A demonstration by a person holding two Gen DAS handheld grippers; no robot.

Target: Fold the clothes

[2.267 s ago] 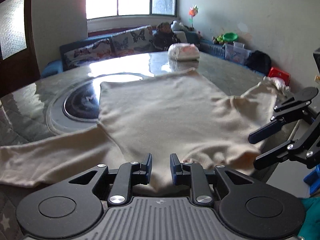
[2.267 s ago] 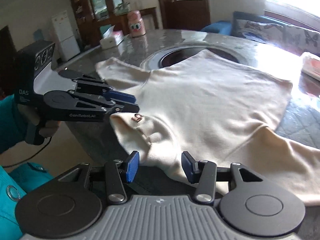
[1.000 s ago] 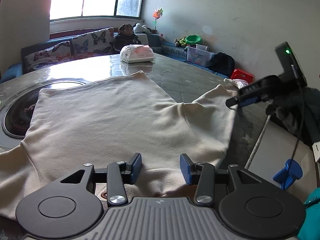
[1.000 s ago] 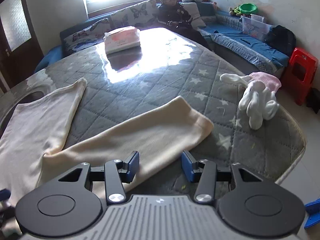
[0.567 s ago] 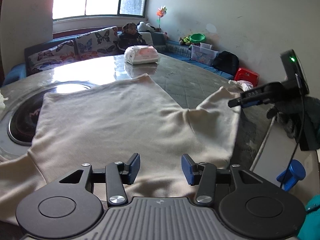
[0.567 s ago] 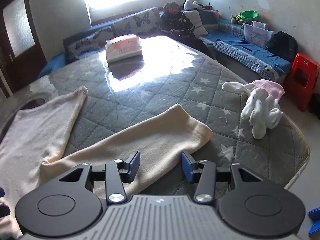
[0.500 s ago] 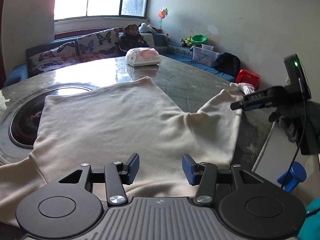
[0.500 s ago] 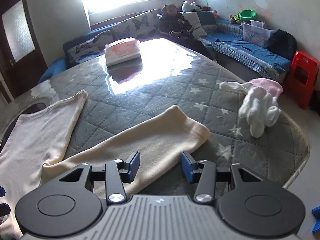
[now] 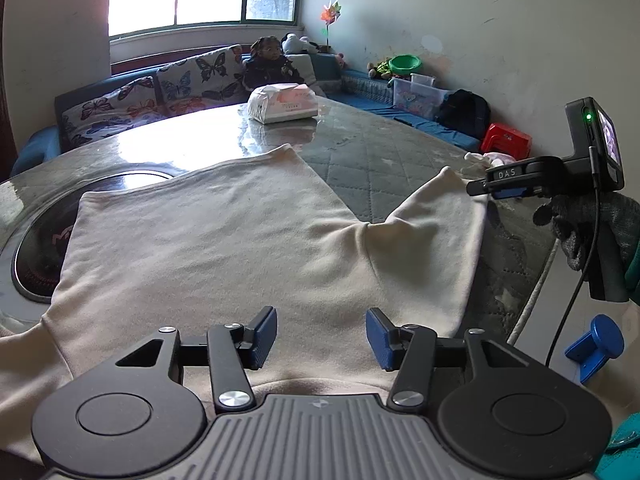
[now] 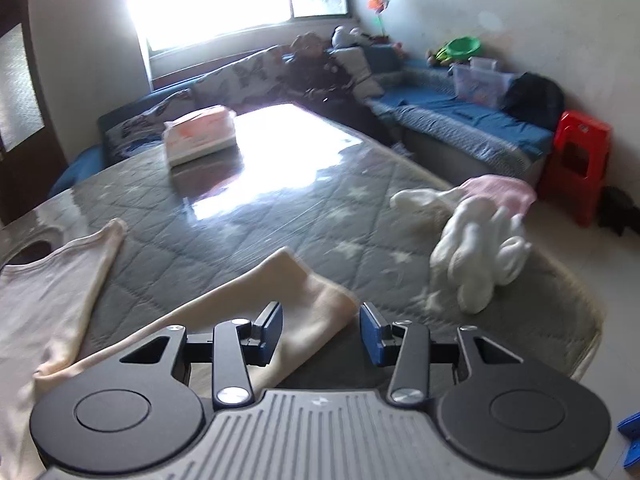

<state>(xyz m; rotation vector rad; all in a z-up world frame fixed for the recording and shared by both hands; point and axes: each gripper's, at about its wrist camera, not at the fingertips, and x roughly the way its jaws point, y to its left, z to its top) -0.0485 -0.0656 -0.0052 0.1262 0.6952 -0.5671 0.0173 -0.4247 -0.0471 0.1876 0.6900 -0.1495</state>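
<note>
On the table [image 9: 400, 152] the cream sweater [image 9: 208, 240] lies flat. My left gripper [image 9: 321, 332] hovers above its near edge, fingers spread. My right gripper [image 10: 321, 334] is over the sleeve [image 10: 296, 296] end, fingers also spread, holding nothing.

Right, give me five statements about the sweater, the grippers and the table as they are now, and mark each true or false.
1. The cream sweater lies spread flat on the table. True.
2. The left gripper is shut on the sweater. False: its jaws stand open.
3. The right gripper is open over the sleeve end. True.
4. The tissue pack rests on the sweater. False: it sits apart, on the table's far side.
5. The white garments lie folded. False: they are bunched near the table edge.
</note>
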